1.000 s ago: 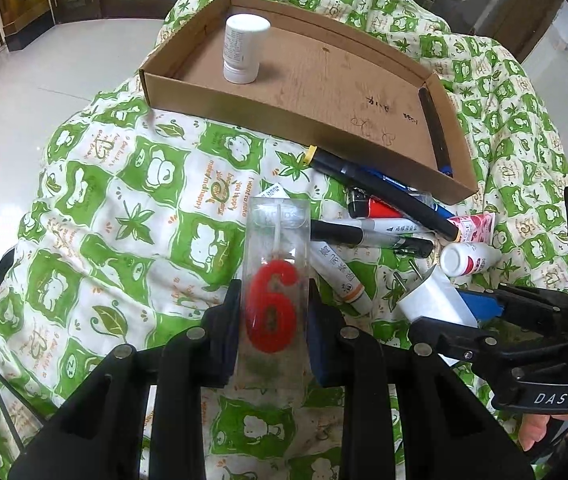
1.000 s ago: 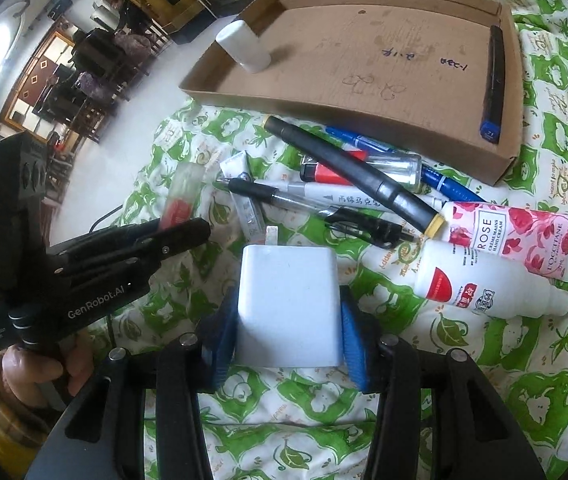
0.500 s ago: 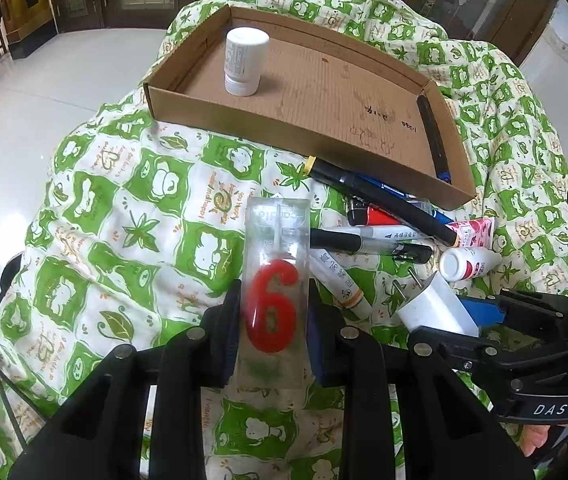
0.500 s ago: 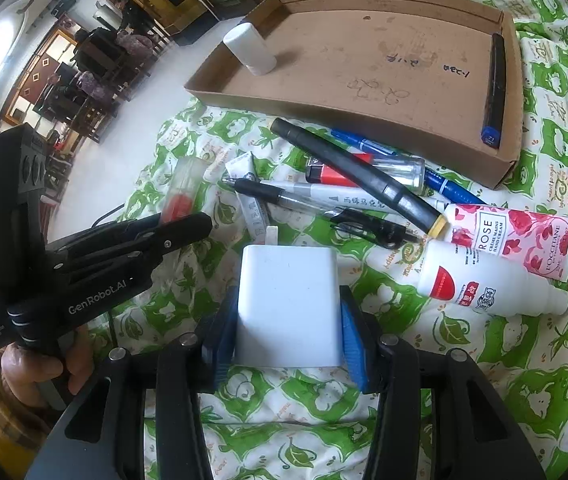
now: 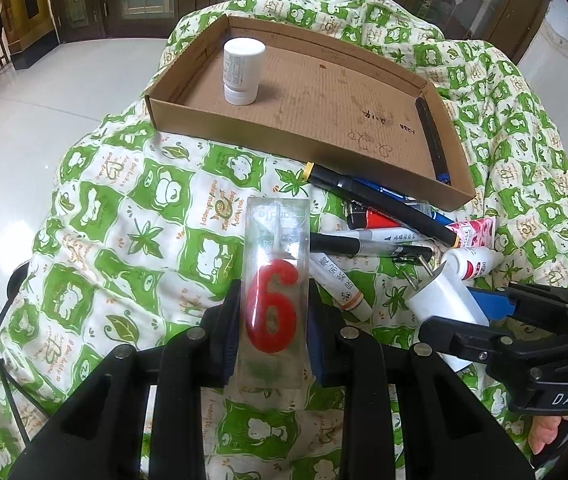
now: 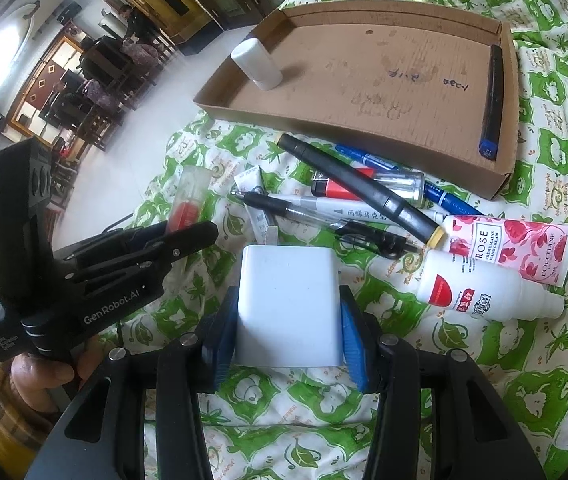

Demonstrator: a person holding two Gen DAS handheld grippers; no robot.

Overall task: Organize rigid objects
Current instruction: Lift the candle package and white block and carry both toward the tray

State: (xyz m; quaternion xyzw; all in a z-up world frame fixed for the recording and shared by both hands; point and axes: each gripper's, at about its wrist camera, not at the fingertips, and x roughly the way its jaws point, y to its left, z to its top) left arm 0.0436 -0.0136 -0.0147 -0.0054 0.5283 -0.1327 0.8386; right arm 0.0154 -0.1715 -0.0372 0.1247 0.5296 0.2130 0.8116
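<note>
My left gripper (image 5: 273, 316) is shut on a clear plastic box holding a red number-6 candle (image 5: 272, 308), held above the green patterned cloth. My right gripper (image 6: 286, 316) is shut on a white charger plug (image 6: 288, 304); in the left wrist view that plug (image 5: 444, 300) shows at the right with its prongs up. Beyond both lies a brown cardboard tray (image 5: 304, 136) with an upright white pill bottle (image 5: 241, 70) and a dark pen (image 5: 432, 136) along its right wall. Between the grippers and the tray lies a pile of pens, markers and a lighter (image 6: 348, 196).
A rose hand-cream tube (image 6: 512, 244) and a white bottle with a red label (image 6: 484, 288) lie right of the plug. A small white tube (image 5: 340, 284) lies beside the candle box. The cloth-covered surface drops off to white floor (image 5: 23, 128) at the left. A hand (image 6: 43, 372) grips the left tool.
</note>
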